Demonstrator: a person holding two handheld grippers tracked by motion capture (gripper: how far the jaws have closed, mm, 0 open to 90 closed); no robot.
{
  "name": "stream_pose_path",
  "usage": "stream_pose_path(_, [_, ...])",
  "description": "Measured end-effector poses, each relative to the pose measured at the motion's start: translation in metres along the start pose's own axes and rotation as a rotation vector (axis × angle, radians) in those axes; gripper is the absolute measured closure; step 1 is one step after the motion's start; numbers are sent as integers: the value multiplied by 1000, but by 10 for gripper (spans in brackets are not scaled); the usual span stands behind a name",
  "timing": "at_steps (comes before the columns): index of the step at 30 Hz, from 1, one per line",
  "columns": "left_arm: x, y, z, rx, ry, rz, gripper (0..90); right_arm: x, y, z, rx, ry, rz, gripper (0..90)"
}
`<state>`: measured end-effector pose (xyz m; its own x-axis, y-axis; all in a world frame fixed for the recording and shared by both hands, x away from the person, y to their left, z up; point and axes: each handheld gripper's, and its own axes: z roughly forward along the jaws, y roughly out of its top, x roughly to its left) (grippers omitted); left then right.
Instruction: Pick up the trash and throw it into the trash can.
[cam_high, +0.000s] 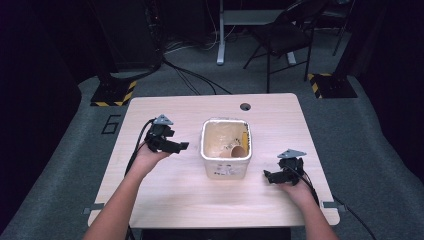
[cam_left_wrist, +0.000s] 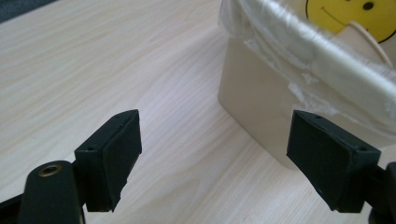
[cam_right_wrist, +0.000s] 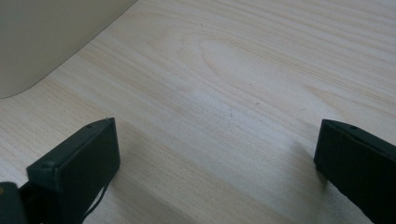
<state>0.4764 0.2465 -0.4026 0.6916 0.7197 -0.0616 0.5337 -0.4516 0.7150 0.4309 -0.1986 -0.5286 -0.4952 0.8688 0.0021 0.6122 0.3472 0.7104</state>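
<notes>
pale wood grain covers the table (cam_high: 175, 195), its near edge at the person's side, with both forearms coming in over it. the right gripper (cam_high: 270, 176) sits low near the table's right side, held by the right hand (cam_high: 295, 189), its jaws spread wide apart with nothing between them; in the right gripper view (cam_right_wrist: 217, 154) bare wood lies in the gap and a cream wall of the bin shows at the upper left. the left gripper (cam_high: 181, 146) is held by the left hand (cam_high: 147, 159) above the table's left half, pointing toward the bin, jaws also wide apart and empty; in the left gripper view (cam_left_wrist: 215, 154) the bin stands just beyond the right jaw. the cream bin (cam_high: 226, 169) stands about mid-table between the two grippers, apart from both, lined with a clear plastic bag (cam_left_wrist: 299, 46) folded over its rim. inside it lie a tan paper cup (cam_high: 237, 151) on its side and something yellow with a smiley face (cam_left_wrist: 350, 14). farther back, a round cable hole (cam_high: 245, 106) marks the table's far edge. beyond lies grey carpet (cam_high: 200, 75) with black cables, a folding chair (cam_high: 282, 35), a white desk leg (cam_high: 220, 35), and hazard-striped stand bases (cam_high: 112, 94) in a dark room.
</notes>
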Motion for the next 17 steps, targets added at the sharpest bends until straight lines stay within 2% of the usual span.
stream_pose_path(3, [0,-3,3,20,16,15,173,0,0,0,-1,0,-3,0])
stream_pose_path(6, [2,-9,5,3,6,-4,176,0,0,0,0,0,0,0])
stream_pose_path(9, [4,-15,9,25,13,-6,175,0,0,0,0,0,-3,0])
stream_pose_path(17, [12,-32,11,28,20,-34,177,0,0,0,-1,-1,-2,0])
